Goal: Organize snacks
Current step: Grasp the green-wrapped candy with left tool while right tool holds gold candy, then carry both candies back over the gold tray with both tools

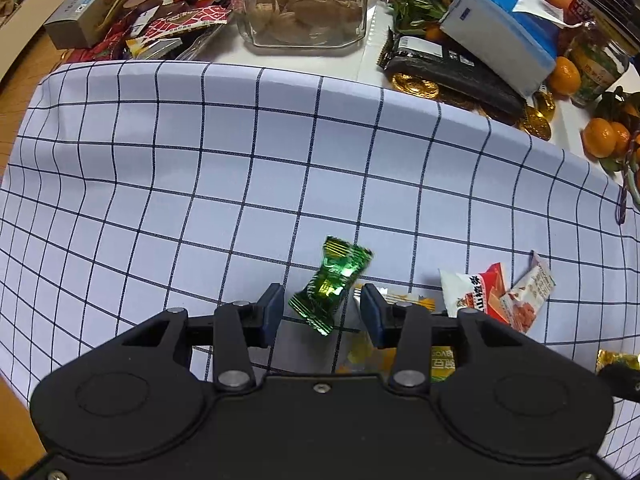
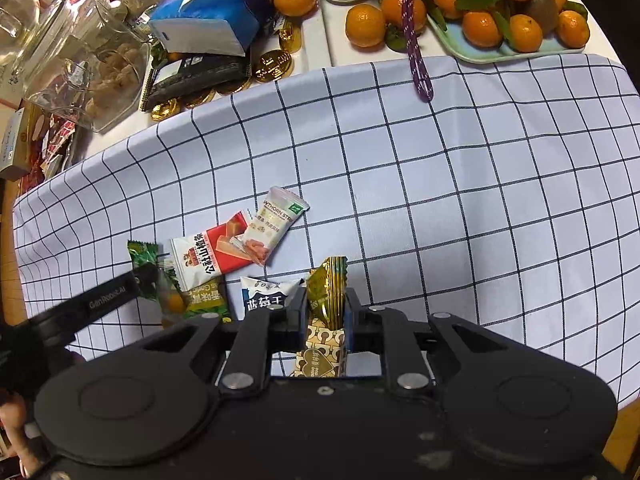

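Note:
In the left wrist view my left gripper is open. A green foil candy sits between its fingers, touching neither pad, over the checked cloth. Red-and-white snack packets lie to its right. In the right wrist view my right gripper is shut on a gold foil candy that sticks up between the pads. To its left lie a blue-and-white packet, a red-and-white packet, a hawthorn strip packet and the green candy by the left gripper's finger.
Behind the cloth stand a glass jar of walnuts, a blue tissue pack, gold coins, a black packet and a tray of mandarins. A purple cord lies over the cloth's far edge.

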Demonstrator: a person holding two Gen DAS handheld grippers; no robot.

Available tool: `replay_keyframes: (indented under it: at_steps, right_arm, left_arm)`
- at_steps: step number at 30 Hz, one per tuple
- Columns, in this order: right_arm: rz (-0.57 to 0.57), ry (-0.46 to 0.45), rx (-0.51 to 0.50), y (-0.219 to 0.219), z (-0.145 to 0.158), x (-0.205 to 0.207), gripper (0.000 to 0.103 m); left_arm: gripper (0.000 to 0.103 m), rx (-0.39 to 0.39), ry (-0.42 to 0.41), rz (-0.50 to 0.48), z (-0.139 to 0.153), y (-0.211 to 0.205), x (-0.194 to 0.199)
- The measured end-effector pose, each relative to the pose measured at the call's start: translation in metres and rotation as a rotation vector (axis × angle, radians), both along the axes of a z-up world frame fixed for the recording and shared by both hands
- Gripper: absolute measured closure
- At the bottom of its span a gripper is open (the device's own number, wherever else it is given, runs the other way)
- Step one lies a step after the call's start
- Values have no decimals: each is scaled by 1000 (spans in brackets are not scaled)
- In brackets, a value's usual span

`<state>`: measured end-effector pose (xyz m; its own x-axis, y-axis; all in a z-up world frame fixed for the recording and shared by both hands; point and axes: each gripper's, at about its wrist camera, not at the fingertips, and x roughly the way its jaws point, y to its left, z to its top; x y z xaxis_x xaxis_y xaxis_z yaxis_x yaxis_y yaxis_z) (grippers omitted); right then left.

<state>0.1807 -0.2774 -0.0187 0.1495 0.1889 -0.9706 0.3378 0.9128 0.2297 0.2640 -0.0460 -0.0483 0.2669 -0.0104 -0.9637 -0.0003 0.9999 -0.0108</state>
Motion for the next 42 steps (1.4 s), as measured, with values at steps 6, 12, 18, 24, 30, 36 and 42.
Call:
replay_keyframes:
  at_steps: [6,12,18,24,30,36,42]
  right_arm:
    - [-8,23,14,0,-4,2,85]
    - [17,3,12,5,3,1,85]
    - [35,-27,5,6,12,-2,85]
    - [26,-41,32,0,16,-3,84]
    - [7,-60,41,-5,18,-3,84]
    - [-6,-70,60,-8,19,-3,84]
    - [-26,-112,71,-15,25,-5,84]
  left_arm:
    - [52,3,2,4,-3,2,4]
    - [52,32,-13,-25,-8,-6,6]
    - [53,19,-17,-46,-12,-9,8]
    - [77,-29,10,-39,-15,-6,10]
    - [80,-20,4,-44,-11,-10,5]
    - [80,-57,-51,-3,16,3,1]
    - [80,-101,-98,-18,40,13,-7]
